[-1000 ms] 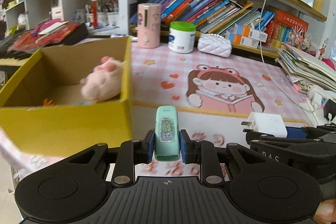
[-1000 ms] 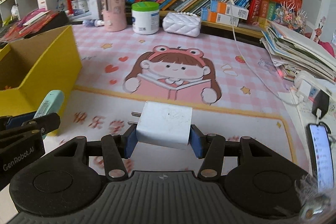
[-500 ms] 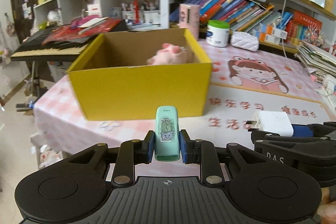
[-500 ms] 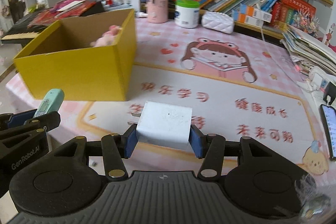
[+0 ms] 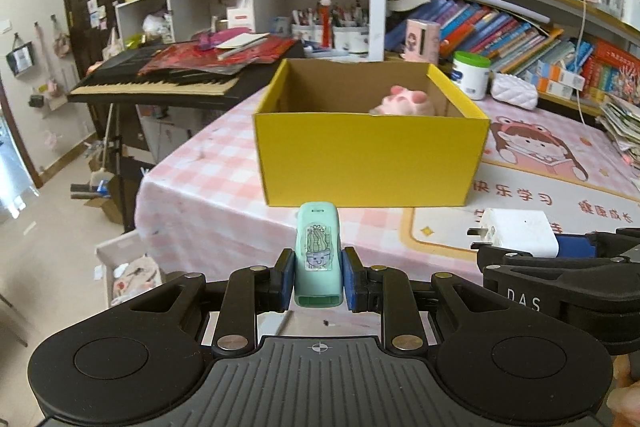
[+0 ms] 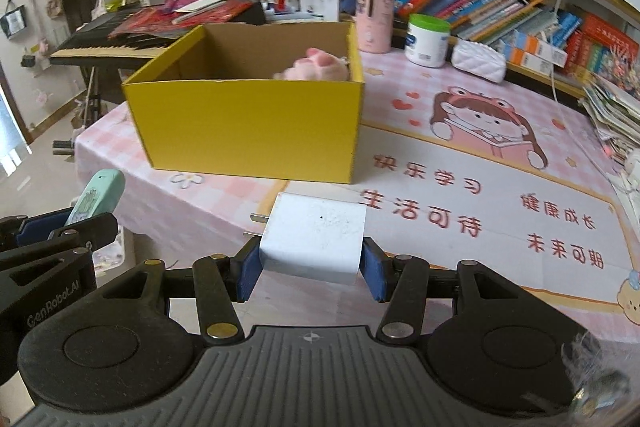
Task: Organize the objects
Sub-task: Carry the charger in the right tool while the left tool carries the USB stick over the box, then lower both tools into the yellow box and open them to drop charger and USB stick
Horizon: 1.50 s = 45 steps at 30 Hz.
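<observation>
My left gripper [image 5: 318,277] is shut on a small mint-green device [image 5: 318,255] with a cactus sticker, held upright in front of the table's near edge. The right gripper [image 6: 312,265] is shut on a white plug adapter [image 6: 316,237] whose prongs point left. An open yellow cardboard box [image 5: 368,157] stands on the pink tablecloth ahead of both, with a pink plush toy [image 5: 404,103] inside at its far right. In the right wrist view the same box [image 6: 248,127] and plush [image 6: 316,67] lie ahead and left. Each gripper shows in the other's view, the left [image 6: 52,231] and the right [image 5: 560,255].
A pink cartoon mat [image 6: 480,187] covers the table right of the box. Behind stand a pink canister [image 6: 374,15], a green-lidded white jar [image 6: 426,39], a white quilted pouch [image 6: 478,61] and shelves of books. A keyboard [image 5: 160,83] stands left; stacked papers [image 6: 616,111] at right.
Both grippers have drawn back from the table with their objects still held. The yellow box, close at the left a second ago, now stands farther off and central.
</observation>
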### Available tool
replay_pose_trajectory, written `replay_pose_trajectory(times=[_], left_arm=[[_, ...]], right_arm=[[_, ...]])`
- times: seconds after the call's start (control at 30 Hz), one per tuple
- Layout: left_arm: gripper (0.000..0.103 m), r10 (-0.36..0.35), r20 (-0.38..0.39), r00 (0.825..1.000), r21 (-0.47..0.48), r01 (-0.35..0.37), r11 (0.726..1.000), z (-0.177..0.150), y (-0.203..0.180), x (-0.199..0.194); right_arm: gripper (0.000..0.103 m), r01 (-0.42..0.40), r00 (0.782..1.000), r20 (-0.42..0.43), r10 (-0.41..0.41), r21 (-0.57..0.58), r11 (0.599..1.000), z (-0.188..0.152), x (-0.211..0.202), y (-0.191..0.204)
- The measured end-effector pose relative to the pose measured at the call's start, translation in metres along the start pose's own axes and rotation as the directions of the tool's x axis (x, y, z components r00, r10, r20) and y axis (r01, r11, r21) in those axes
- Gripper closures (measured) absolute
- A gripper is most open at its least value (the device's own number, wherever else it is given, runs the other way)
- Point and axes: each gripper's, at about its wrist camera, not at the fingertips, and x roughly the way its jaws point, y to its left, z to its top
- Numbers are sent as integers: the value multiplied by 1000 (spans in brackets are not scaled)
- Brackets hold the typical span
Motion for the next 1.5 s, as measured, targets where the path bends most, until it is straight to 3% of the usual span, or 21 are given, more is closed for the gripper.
replay_pose_trajectory(times=[0.5,0.73,1.0,1.2,1.5], left_arm=[[80,-11,16,1000,-37,12,999,11,9,9],[80,-4,82,997,-90,11,996,41,13,23],[80,5,174,985,-87,11,996,85,2,49],[80,55,162,985,-100,-39,994,108,-4,81],[80,99,112,989,-64,-92,994,123,-19,120]], right_arm=[[53,-34,999,28,35,-37,999,15,5,14],[54,-78,989,121,83,-44,996,48,15,7],[53,-102,958,257,129,-116,988,105,38,0],[53,-132,967,197,162,-157,979,135,83,-9],[53,-187,976,63,206,-227,956,151,142,-14]])
